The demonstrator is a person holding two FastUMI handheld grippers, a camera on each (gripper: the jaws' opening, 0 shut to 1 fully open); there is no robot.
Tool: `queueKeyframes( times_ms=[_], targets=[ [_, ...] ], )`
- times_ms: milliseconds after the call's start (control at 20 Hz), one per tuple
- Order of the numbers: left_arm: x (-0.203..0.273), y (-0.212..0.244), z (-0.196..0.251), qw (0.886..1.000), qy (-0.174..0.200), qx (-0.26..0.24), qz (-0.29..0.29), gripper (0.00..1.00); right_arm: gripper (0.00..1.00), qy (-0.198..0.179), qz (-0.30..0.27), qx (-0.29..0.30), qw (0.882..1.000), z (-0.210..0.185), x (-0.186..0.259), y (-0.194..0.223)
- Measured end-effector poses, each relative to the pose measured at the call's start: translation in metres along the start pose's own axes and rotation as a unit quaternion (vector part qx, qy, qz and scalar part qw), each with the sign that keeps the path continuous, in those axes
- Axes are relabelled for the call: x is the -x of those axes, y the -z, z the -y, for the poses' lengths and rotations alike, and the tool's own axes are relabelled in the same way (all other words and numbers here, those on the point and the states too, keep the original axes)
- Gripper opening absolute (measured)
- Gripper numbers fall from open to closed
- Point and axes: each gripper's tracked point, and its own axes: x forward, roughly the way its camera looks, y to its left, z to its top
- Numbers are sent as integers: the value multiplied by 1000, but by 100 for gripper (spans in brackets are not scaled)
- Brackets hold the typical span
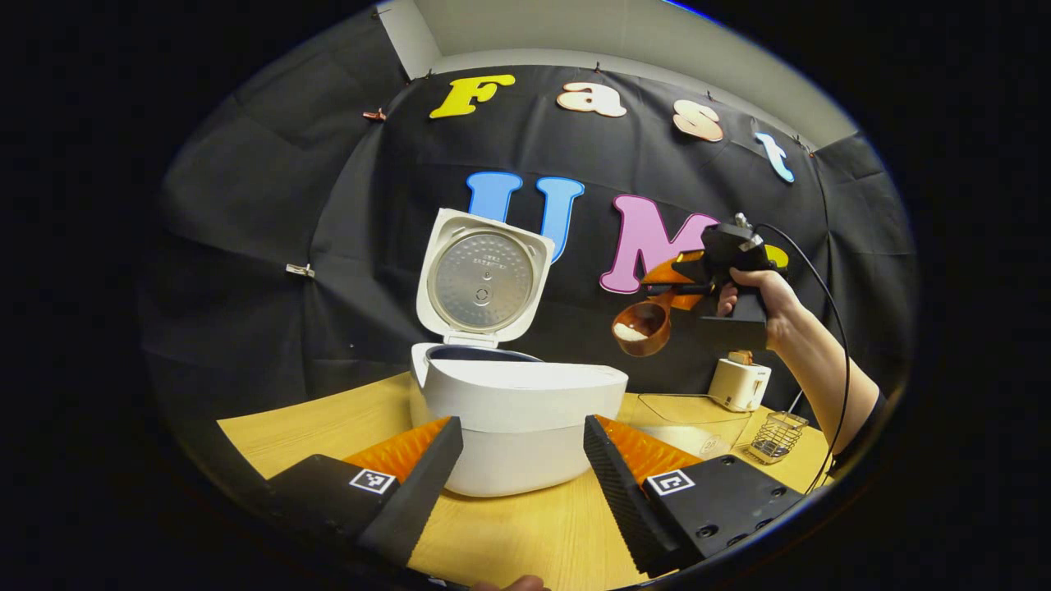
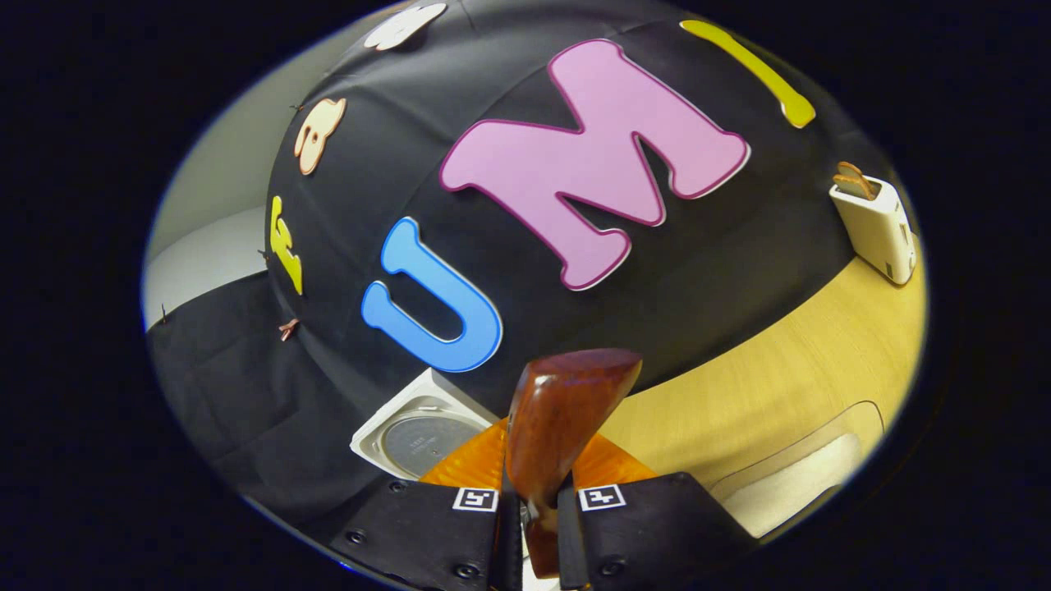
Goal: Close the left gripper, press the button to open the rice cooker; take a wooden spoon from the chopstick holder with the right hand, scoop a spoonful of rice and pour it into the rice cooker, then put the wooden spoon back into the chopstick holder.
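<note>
rice cooker sits open on the desk, lid up, right in front of the left tool, whose fingers are spread apart. the right tool is clamped on the wooden spoon, handle running back into it, bowl with rice out front, up and to the cooker's right. looks like the pot mouth lies down and left of the bowl.

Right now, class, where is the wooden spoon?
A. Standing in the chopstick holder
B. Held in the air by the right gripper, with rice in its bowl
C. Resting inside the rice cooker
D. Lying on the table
B: the right gripper clamps the wooden spoon, white rice in its bowl, in the air beside the open rice cooker.
</note>
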Motion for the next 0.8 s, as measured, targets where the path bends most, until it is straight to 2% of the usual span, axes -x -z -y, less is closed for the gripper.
queueKeyframes(
  times_ms=[250, 450, 600, 800],
  targets=[
    [11, -4, -23, 1000, -24, -1, 7, 95, 20, -20, -25, 15, 999, -46, -37, 30],
    [20, -4, -45, 999, -48, 24, 11, 95, 21, -16, -33, 73, 997, -68, -73, 64],
    [29, -19, -54, 996, -58, 47, 37, 95, 20, -17, -58, 107, 992, -80, -96, 101],
    [28, -29, -62, 995, -62, 60, 49, 95, 21, -20, -56, 196, 979, -93, -116, 134]
  ],
)
